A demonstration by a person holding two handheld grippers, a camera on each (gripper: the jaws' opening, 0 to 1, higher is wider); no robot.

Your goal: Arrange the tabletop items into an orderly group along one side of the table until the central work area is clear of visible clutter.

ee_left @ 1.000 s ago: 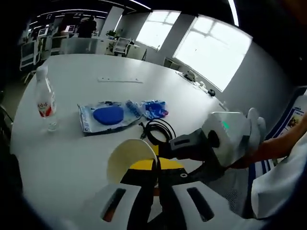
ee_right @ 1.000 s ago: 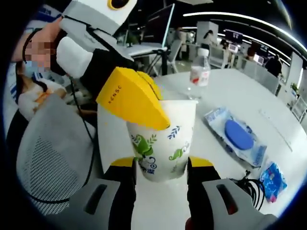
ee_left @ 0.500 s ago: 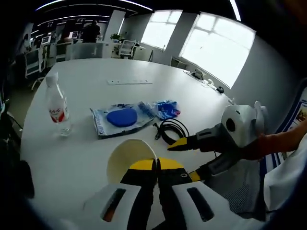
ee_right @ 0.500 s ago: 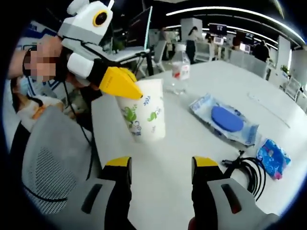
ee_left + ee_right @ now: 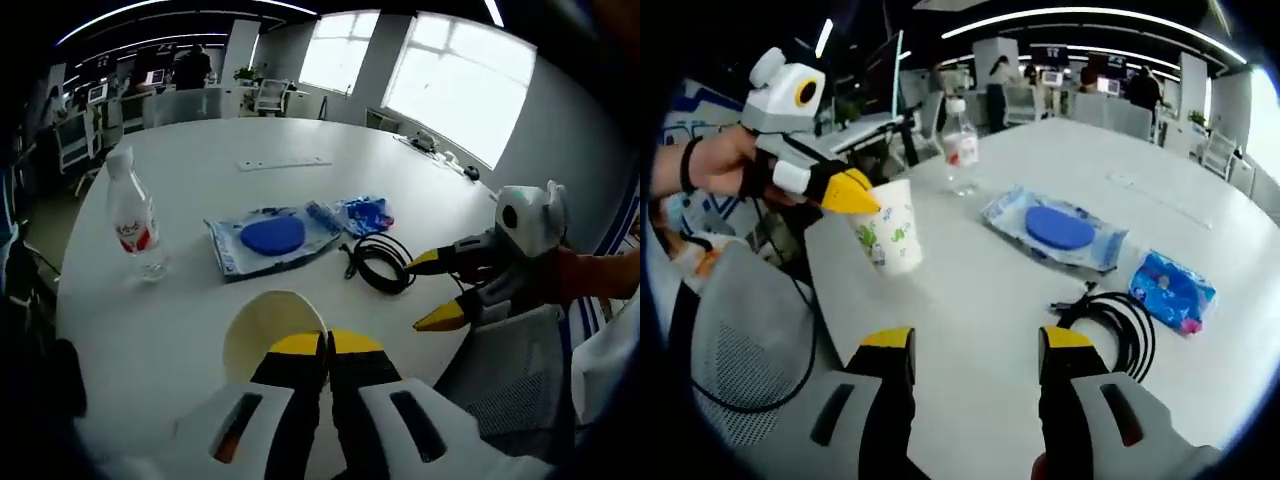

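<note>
A white paper cup [image 5: 890, 238] with green leaf print is near the table's edge, and my left gripper [image 5: 852, 192] is shut on its rim. In the left gripper view the cup's rim [image 5: 268, 325] is pinched between the closed yellow tips of my left gripper [image 5: 327, 345]. I cannot tell whether the cup's base touches the table. My right gripper [image 5: 977, 345] is open with nothing between its jaws, well back from the cup. It enters the left gripper view [image 5: 437, 291] from the right, jaws apart, beside a black cable coil [image 5: 385, 265].
On the white table lie a water bottle [image 5: 134, 214] [image 5: 957, 148], a blue wipes pack [image 5: 275, 237] [image 5: 1055, 228], a small blue packet [image 5: 365, 213] [image 5: 1175, 290], the cable coil [image 5: 1110, 325] and a white strip [image 5: 285, 163]. A mesh chair [image 5: 730, 350] stands at the table's edge.
My right gripper, whose jaws stood around the cup a second ago, has drawn back from it and is open. The left gripper has kept its hold on the rim.
</note>
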